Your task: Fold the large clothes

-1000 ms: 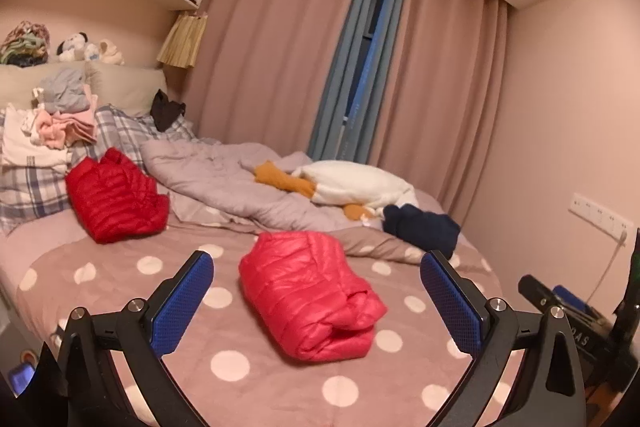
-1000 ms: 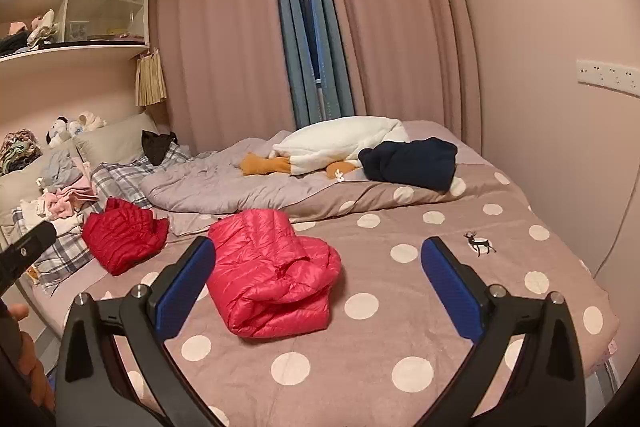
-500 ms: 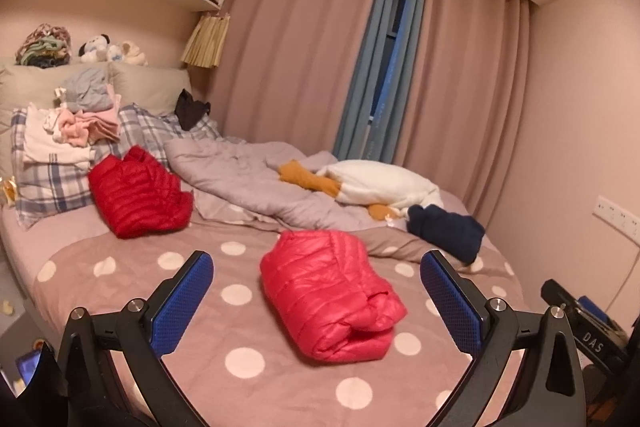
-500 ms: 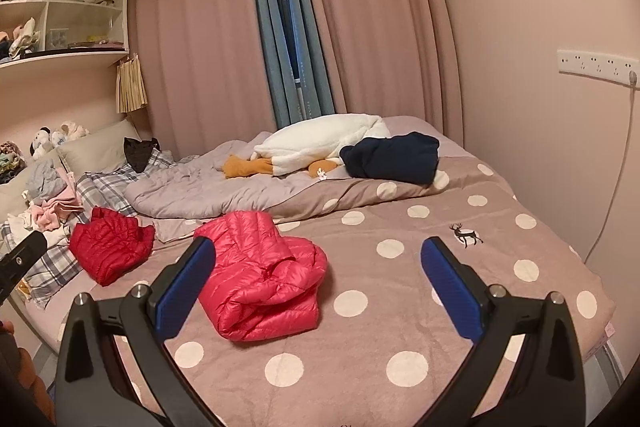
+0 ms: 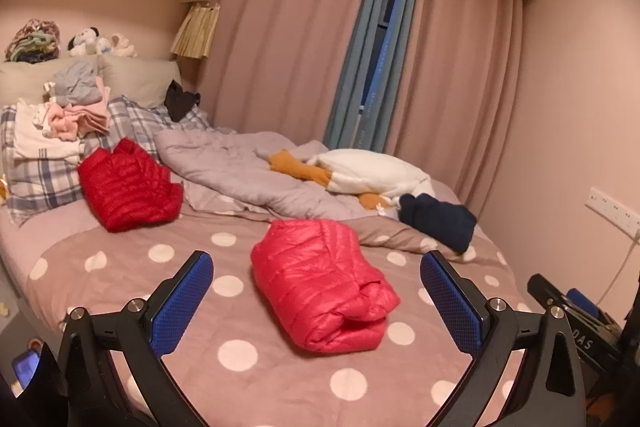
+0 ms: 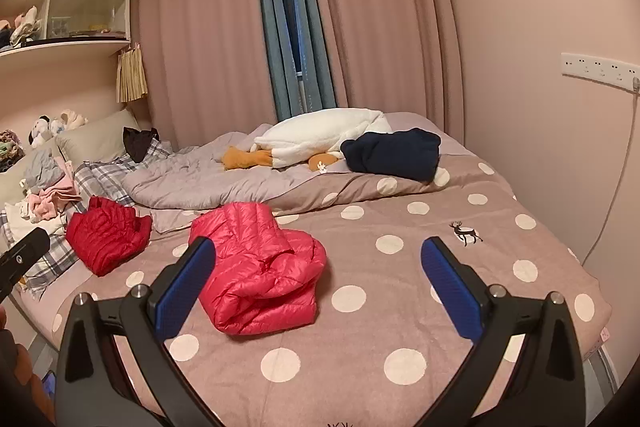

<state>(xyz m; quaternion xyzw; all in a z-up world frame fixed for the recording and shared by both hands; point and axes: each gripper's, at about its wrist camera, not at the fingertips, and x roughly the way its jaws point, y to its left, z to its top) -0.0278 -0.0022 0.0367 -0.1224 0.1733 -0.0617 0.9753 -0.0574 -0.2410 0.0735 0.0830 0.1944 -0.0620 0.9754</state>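
A folded pink-red puffer jacket [image 5: 320,279] lies in the middle of the polka-dot bed cover [image 5: 240,351]; it also shows in the right wrist view [image 6: 260,267]. A darker red puffer jacket [image 5: 126,187] lies folded near the pillows, and shows in the right wrist view [image 6: 106,233] too. My left gripper [image 5: 316,297] is open and empty, held back from the bed. My right gripper [image 6: 318,283] is open and empty, also held back from the bed.
A grey duvet [image 5: 240,167], a white and orange plush toy [image 5: 360,175] and a folded navy garment [image 5: 436,221] lie at the far side. Piled clothes [image 5: 68,115] sit on plaid pillows. A wall with a socket strip [image 6: 600,67] is on the right.
Both grippers have pulled back and away from the bed, so the jackets look smaller and farther off. Both stay open and empty.
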